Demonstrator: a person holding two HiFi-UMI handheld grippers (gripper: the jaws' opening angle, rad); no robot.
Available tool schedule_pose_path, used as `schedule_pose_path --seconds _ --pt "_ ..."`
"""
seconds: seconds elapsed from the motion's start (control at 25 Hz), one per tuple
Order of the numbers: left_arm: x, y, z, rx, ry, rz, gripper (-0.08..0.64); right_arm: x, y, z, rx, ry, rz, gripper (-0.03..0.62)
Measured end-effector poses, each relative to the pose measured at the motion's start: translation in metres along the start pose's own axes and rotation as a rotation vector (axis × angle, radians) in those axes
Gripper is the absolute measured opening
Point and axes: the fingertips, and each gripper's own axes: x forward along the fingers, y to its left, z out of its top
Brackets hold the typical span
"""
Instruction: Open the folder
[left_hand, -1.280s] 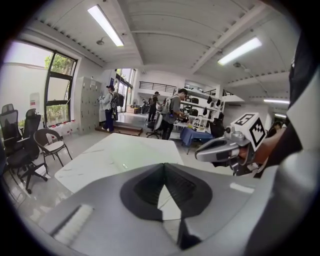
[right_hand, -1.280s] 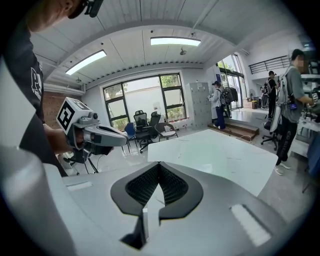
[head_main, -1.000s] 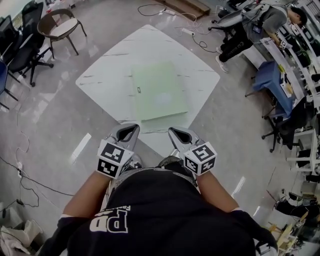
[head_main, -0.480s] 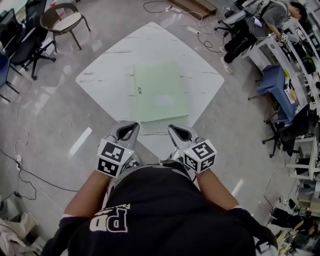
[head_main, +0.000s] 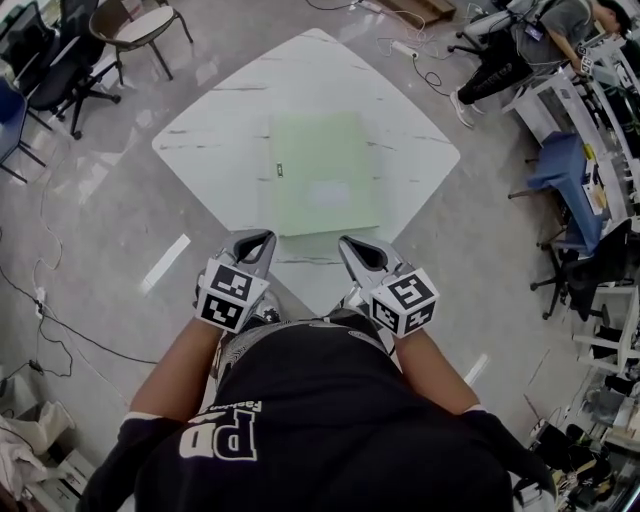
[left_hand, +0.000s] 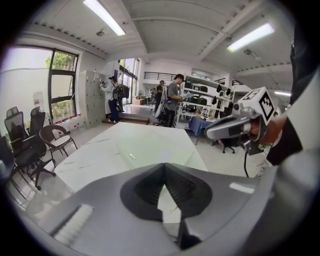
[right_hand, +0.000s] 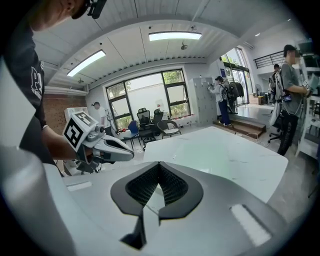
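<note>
The folder (head_main: 322, 175) is seen lying flat and closed on the white counter (head_main: 230, 120), pale green, roughly in the middle of the top. Its long axis runs straight away from the person, so one short edge is presented to the tongs. A small dark label (head_main: 279, 170) is seen at the folder's left long edge. The spine is judged to be on that side, which would put the free edge of the cover on the right.

Now to the tongs. The left tongs (head_main: 262, 238) are clenched, tips met, nothing caught between them. The right tongs (head_main: 347, 243) are clenched too, and nothing is held there either. Both are hung just short of the folder's near short edge, apart from it, one toward each near corner. No contact is made with the cover.

The folder is found dead ahead of both, neither one clearly nearer. If the free edge is indeed on the right, the right tongs are judged the better placed, and they would have to be released before the cover can be lifted.
</note>
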Motion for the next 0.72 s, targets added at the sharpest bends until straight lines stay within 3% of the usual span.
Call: schedule_pose_path --seconds 0.36,0.72 --pt "0.065 0.016 -0.052 0.011 0.106 0.001 0.051 -0.014 -0.02 -0.002 0.005 0.0 -0.021 -0.005" --pt "0.089 0.014 -0.069 0.042 0.153 -0.016 0.051 -0.027 -0.025 -0.008 0.01 0.003 -0.048 -0.005"
